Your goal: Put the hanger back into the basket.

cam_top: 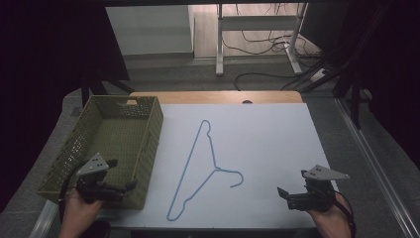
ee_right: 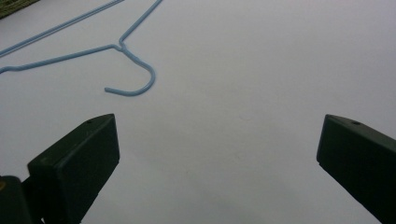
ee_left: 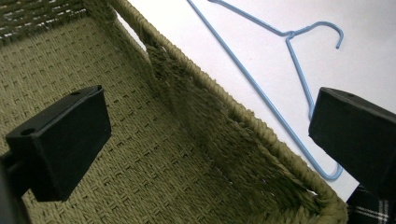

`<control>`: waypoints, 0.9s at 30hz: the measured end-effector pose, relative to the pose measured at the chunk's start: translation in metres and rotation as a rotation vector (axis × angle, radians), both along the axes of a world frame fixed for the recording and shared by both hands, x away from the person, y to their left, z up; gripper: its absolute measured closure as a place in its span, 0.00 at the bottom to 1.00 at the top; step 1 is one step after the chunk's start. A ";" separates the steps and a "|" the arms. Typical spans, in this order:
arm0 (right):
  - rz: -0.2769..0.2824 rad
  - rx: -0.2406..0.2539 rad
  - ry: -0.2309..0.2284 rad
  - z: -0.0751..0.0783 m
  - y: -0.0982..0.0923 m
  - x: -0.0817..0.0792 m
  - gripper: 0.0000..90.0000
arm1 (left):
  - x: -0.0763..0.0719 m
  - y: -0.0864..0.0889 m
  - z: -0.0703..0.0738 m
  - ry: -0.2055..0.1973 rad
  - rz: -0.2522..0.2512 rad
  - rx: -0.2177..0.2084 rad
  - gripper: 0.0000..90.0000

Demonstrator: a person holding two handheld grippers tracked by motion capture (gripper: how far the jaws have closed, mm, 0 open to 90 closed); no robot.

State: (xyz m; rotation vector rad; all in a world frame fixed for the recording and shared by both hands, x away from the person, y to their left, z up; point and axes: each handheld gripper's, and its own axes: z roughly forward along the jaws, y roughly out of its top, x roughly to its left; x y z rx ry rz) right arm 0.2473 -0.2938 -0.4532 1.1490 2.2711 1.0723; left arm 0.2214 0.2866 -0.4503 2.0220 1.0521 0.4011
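Blue wire hanger [cam_top: 200, 168], flat on white table cover [cam_top: 267, 144], mid-table, hook toward the person's right; touching neither gripper. Seen again in left gripper view [ee_left: 280, 70], lower corner partly hidden behind one jaw; in right gripper view [ee_right: 112, 51], hook end whole, long sides cut off at top and left edges.

Woven olive basket [cam_top: 148, 148], left side of table, just beside hanger, apart from it; far corners dim. Inner wall and floor close up in left gripper view [ee_left: 210, 121].

Left gripper [cam_top: 121, 176], held over basket's near end, jaws spread wide, nothing between them.

Right gripper [cam_top: 292, 183], near right table edge, well apart from hanger, jaws likewise wide, holding nothing.

Plaid fabric scrap [ee_left: 371, 210] at bottom corner of left gripper view, too cropped to identify.
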 end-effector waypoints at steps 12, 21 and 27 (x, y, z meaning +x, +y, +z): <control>0.012 -0.009 0.005 0.001 0.005 0.001 0.00 | -0.001 -0.006 0.005 -0.014 -0.013 -0.028 0.00; 0.033 0.005 0.010 0.004 0.016 0.001 0.00 | 0.000 -0.015 0.007 -0.018 -0.031 -0.044 0.00; 0.054 0.025 0.019 0.007 0.019 0.003 0.00 | 0.002 -0.025 0.008 -0.018 -0.055 -0.046 0.00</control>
